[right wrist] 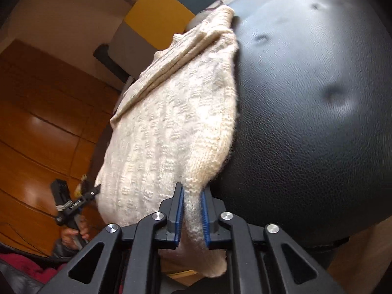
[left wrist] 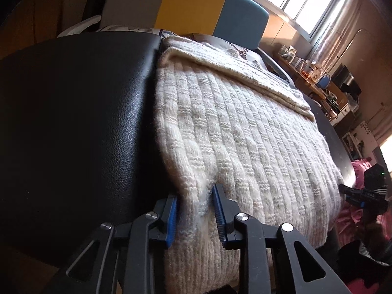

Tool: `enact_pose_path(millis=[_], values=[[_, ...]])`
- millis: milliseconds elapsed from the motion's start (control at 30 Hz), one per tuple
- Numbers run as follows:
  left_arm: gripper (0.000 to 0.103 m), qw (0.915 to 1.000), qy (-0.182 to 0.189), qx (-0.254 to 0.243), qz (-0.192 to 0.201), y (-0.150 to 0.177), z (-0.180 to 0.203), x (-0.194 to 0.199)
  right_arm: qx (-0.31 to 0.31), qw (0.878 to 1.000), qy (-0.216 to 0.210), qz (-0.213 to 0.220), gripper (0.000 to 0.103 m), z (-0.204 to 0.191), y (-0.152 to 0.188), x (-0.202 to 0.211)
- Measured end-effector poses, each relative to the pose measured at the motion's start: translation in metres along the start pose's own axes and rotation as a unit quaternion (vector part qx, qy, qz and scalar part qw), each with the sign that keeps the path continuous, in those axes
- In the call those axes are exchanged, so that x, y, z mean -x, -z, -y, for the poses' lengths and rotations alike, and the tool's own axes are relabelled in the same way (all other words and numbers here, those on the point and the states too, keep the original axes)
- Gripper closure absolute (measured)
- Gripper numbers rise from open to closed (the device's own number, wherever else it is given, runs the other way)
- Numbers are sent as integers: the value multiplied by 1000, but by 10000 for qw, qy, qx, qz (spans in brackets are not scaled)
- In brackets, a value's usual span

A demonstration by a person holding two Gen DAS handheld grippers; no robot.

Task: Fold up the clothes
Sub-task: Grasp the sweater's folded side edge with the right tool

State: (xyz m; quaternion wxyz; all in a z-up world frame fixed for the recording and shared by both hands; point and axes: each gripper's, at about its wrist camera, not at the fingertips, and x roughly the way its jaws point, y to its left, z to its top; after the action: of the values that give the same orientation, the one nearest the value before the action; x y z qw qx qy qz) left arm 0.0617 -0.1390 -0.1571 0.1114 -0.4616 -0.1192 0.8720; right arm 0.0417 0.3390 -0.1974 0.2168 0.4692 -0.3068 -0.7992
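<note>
Both grippers, left gripper [left wrist: 196, 210] and right gripper [right wrist: 192, 214], pinch the cream sweater [left wrist: 245, 134] near hem; uneven lifting could skew the fold.

The sweater [left wrist: 245, 132] is thick cream wool, rib-knitted and fuzzy, lying on a tabletop [left wrist: 73, 112] of black grained leather-like material with a soft sheen. Each hand-held gripper [right wrist: 192, 210] is matt black plastic with ridged blue pads [right wrist: 203, 220] and shiny metal rivets [right wrist: 158, 216]. The floor [right wrist: 36, 112] is glossy wood.

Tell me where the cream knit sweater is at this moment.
The cream knit sweater lies spread on the black leather surface, its near edge hanging over the front. The left gripper and right gripper each pinch that near edge.
</note>
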Motion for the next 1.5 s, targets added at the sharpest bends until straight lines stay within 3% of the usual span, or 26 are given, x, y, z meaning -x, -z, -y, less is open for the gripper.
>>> enact_pose_path(millis=[67, 167, 300, 467, 633, 733, 1033, 1300, 1367, 1500], values=[[75, 10000, -33, -30, -20, -2, 1, -1, 56, 9999, -74, 75, 76, -3, 3, 1], [73, 10000, -41, -23, -38, -3, 1, -1, -68, 9995, -225, 189, 76, 1, 4, 1], [73, 9999, 85, 68, -11, -2, 2, 5, -454, 9980, -437, -103, 75, 16, 7, 13], [73, 9996, 294, 7, 34, 2, 7, 5, -851, 9912, -1016, 67, 74, 31, 17, 4], [73, 9998, 131, -144, 18, 1, 11, 0, -910, 9829, -1596, -132, 74, 28, 16, -16], [86, 9998, 39, -158, 81, 1, 8, -1, -912, 9807, -1717, -184, 74, 27, 15, -20], [86, 9989, 292, 371, -14, -3, -4, -3, -1059, 9795, -1686, -295, 74, 30, 20, -18], [86, 9979, 388, 511, 22, -1, -6, -3, -369, 9947, -868, -411, 74, 2, 11, -17], [85, 9976, 410, 558, 26, 0, -7, -3, -240, 9972, -617, -355, 91, -1, 12, -16], [86, 9980, 361, 523, 65, 0, -6, -3, -107, 9986, -280, -431, 93, -7, 13, -20]])
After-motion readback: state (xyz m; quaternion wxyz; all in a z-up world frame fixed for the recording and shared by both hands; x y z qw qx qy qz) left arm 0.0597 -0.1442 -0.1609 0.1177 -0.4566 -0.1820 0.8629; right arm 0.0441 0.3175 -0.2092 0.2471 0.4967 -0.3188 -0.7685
